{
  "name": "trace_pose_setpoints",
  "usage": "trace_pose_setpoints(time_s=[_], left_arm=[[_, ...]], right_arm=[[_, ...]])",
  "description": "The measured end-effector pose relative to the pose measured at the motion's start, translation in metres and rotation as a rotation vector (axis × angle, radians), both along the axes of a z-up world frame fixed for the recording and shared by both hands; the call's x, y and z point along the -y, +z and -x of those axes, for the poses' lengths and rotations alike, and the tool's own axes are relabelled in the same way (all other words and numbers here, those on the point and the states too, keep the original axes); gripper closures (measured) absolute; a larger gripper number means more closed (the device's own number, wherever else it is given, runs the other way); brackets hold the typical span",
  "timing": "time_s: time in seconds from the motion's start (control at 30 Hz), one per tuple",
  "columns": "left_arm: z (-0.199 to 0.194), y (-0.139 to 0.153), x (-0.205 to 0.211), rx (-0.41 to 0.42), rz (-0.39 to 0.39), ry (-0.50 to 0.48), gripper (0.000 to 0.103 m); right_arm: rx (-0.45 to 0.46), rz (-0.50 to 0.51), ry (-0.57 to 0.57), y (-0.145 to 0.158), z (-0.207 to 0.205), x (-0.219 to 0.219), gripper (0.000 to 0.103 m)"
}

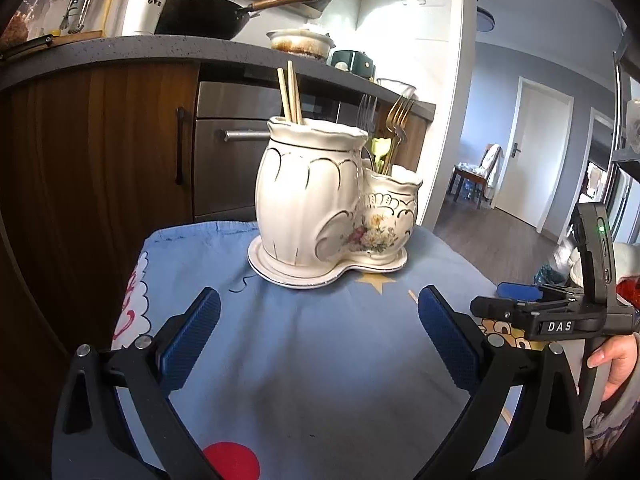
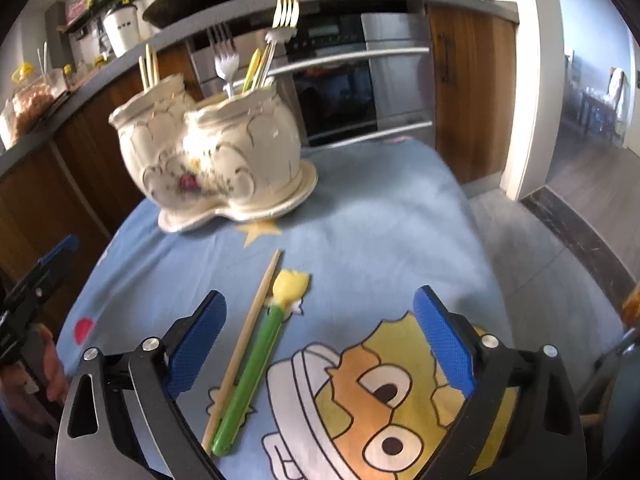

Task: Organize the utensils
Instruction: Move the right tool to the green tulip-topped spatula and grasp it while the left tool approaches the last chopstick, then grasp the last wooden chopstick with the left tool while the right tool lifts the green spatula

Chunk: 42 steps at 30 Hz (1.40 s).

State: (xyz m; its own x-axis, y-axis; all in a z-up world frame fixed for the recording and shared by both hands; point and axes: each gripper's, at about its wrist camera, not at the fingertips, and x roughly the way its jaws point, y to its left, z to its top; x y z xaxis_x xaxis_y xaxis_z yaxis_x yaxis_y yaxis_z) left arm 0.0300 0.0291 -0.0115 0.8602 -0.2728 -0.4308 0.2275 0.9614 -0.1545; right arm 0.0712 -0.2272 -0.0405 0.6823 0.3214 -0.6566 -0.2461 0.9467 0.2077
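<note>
A white floral ceramic utensil holder (image 1: 324,204) with two pots stands on the blue cartoon cloth (image 1: 320,360); it also shows in the right wrist view (image 2: 212,156). Chopsticks (image 1: 290,92) stand in the tall pot and forks (image 2: 284,12) in the low pot. On the cloth a single wooden chopstick (image 2: 244,340) lies beside a green-handled utensil with a yellow head (image 2: 256,364), between the fingers of my right gripper (image 2: 320,344), which is open. My left gripper (image 1: 318,338) is open and empty, short of the holder.
The cloth-covered table ends close behind the holder, with wooden cabinets and an oven (image 2: 360,80) beyond. A counter above carries a wok (image 1: 204,16) and pots. The floor (image 2: 560,260) drops off to the right. The right gripper's body (image 1: 560,320) shows at the left view's right edge.
</note>
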Motion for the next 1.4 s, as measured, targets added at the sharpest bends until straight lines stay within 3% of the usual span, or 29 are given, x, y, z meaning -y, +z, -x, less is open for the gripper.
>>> trace_pose_setpoints(time_s=[0.1, 0.3, 0.4, 0.57, 0.7, 0.8, 0.9, 1.07, 1.13, 1.2, 1.23, 1.4], left_arm=[[-0.002, -0.001, 0.0, -0.011, 0.004, -0.001, 0.005], [-0.004, -0.003, 0.001, -0.024, 0.003, -0.008, 0.005], [-0.004, -0.003, 0.002, -0.027, -0.001, -0.011, 0.005], [-0.004, -0.003, 0.004, -0.026, -0.01, -0.014, 0.005], [-0.003, -0.003, 0.009, -0.025, -0.034, -0.012, 0.005], [0.0, 0.0, 0.017, -0.011, -0.079, -0.009, 0.005], [0.0, 0.003, 0.031, -0.031, -0.107, -0.029, 0.005], [-0.004, -0.004, 0.071, -0.149, -0.1, -0.089, 0.007], [-0.01, -0.012, 0.09, -0.226, -0.08, -0.125, 0.023], [-0.013, -0.018, 0.104, -0.262, -0.093, -0.136, 0.03], [-0.014, -0.021, 0.113, -0.279, -0.106, -0.147, 0.039], [-0.018, -0.034, 0.141, -0.335, -0.17, -0.179, 0.057]], right_arm=[[-0.021, 0.019, 0.028, -0.002, 0.002, -0.007, 0.039], [-0.066, 0.027, 0.101, -0.008, 0.008, -0.022, 0.068], [-0.075, 0.048, 0.11, -0.012, 0.009, -0.027, 0.076], [-0.079, 0.088, 0.104, -0.014, 0.005, -0.036, 0.077], [-0.064, 0.137, 0.113, -0.014, 0.001, -0.041, 0.085], [-0.083, 0.07, 0.114, -0.014, -0.001, -0.028, 0.092], [-0.087, 0.003, 0.105, -0.012, -0.005, -0.01, 0.093], [-0.063, -0.086, 0.068, -0.005, -0.006, 0.019, 0.093], [-0.062, -0.115, 0.055, -0.003, -0.006, 0.028, 0.093], [-0.058, -0.124, 0.05, -0.003, -0.005, 0.034, 0.093], [-0.055, -0.127, 0.046, -0.002, -0.005, 0.036, 0.093], [-0.043, -0.136, 0.044, -0.001, 0.0, 0.041, 0.093]])
